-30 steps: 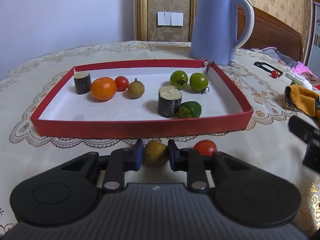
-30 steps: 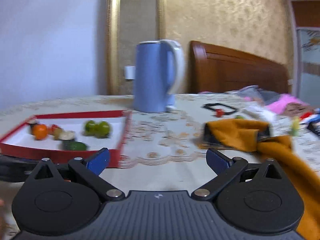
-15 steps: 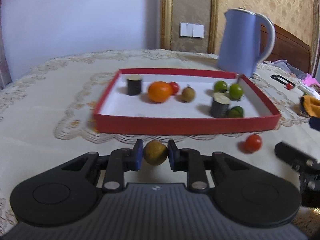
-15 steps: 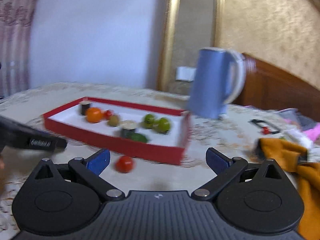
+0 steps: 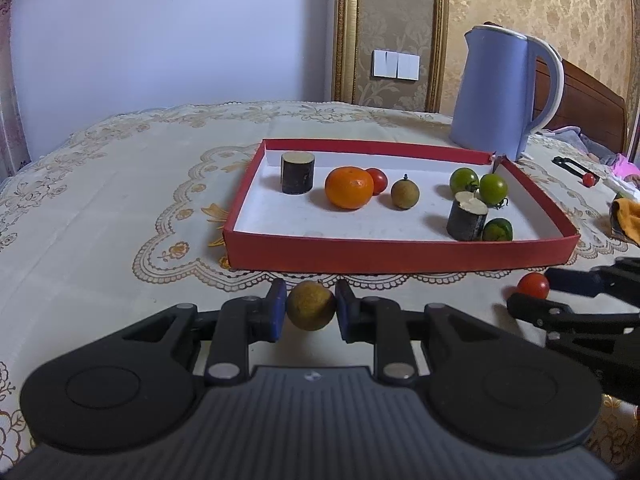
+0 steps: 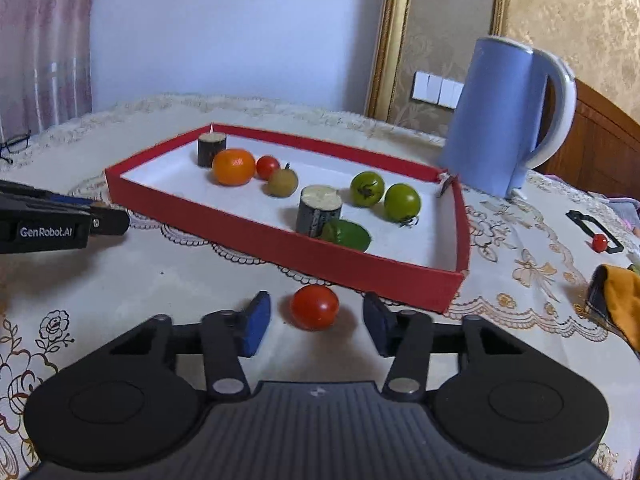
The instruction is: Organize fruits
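The desk (image 5: 100, 200) carries a red tray (image 5: 400, 254) of fruit. In front of the tray, the left hand-held gripper (image 5: 311, 309) pinches a longan (image 5: 311, 306). The right hand-held gripper (image 6: 316, 322) is closing around a tomato (image 6: 314, 306) on the desk, pads not yet touching it.

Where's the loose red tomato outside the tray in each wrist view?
Left wrist view: the red tomato sits at lower right, on the tablecloth in front of the red tray, between the right tool's fingers.
Right wrist view: the same tomato is at bottom centre, between the closing pads, which do not touch it yet.
Shared landmark: the blue kettle, behind the tray's far right corner.
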{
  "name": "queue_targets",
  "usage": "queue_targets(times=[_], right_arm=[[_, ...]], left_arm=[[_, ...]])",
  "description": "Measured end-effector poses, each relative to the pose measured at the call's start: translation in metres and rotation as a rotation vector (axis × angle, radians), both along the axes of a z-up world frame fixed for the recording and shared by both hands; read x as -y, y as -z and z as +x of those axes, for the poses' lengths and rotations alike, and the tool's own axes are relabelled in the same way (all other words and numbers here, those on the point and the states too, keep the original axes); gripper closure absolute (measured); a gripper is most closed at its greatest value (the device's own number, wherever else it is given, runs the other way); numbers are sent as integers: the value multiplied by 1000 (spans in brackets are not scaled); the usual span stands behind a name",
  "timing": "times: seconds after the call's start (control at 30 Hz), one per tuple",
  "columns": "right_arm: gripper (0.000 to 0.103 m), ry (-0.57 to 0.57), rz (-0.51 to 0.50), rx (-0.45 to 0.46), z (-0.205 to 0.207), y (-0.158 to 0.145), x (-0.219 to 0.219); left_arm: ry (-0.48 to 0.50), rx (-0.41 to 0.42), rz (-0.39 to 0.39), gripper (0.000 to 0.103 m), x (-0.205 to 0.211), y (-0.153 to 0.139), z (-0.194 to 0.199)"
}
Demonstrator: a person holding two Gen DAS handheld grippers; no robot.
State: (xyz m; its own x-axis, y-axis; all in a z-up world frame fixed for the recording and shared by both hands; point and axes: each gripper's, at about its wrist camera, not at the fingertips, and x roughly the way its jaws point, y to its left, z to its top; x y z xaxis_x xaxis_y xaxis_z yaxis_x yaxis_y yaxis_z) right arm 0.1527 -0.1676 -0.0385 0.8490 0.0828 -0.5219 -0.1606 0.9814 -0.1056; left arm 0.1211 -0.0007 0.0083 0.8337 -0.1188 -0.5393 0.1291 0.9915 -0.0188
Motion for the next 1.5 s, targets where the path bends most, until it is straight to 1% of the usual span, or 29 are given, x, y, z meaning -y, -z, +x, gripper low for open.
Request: queue_targets(times=[0.07, 0.1, 0.13, 0.17, 0.27, 0.4, 0.47, 0.5, 0.63, 0.8, 1.07, 1.17, 1.3, 1.5], right_arm=[[71, -9, -3, -6, 2, 1, -3], [72, -10, -3, -8, 2, 1, -3], [76, -7, -6, -7, 2, 1, -3], [77, 0, -7, -4, 2, 1, -3], [77, 0, 32, 2, 0, -1, 3], [77, 11, 63, 36, -11, -5, 7], [77, 16, 60, 58, -17, -8, 7], [77, 14, 63, 67, -19, -9, 8], [77, 13, 74, 83, -23, -12, 9], [77, 10, 85, 79, -23, -8, 10], [77, 13, 97, 89, -26, -7, 12], [77, 13, 102, 98, -28, -9, 14], [77, 14, 107, 110, -31, -12, 15], [77, 17, 114, 129, -34, -18, 18]], left_arm=[[2, 0, 4, 79, 1, 1, 0], [3, 1, 7, 79, 1, 1, 0], [5, 1, 10, 79, 1, 1, 0], [7, 1, 12, 79, 1, 2, 0], [12, -14, 24, 79, 1, 6, 2], [38, -56, 1, 79, -3, 8, 6], [47, -54, 18, 79, -2, 9, 6], [54, -50, 40, 79, 1, 10, 5], [65, -33, 90, 78, 6, 11, 1], [63, -31, 104, 79, 8, 11, 0], [41, -43, 78, 79, 8, 7, 1], [38, -28, 92, 80, 12, 4, 1], [47, 7, 111, 79, 20, -8, 1], [48, 68, 151, 79, 36, -30, 16]])
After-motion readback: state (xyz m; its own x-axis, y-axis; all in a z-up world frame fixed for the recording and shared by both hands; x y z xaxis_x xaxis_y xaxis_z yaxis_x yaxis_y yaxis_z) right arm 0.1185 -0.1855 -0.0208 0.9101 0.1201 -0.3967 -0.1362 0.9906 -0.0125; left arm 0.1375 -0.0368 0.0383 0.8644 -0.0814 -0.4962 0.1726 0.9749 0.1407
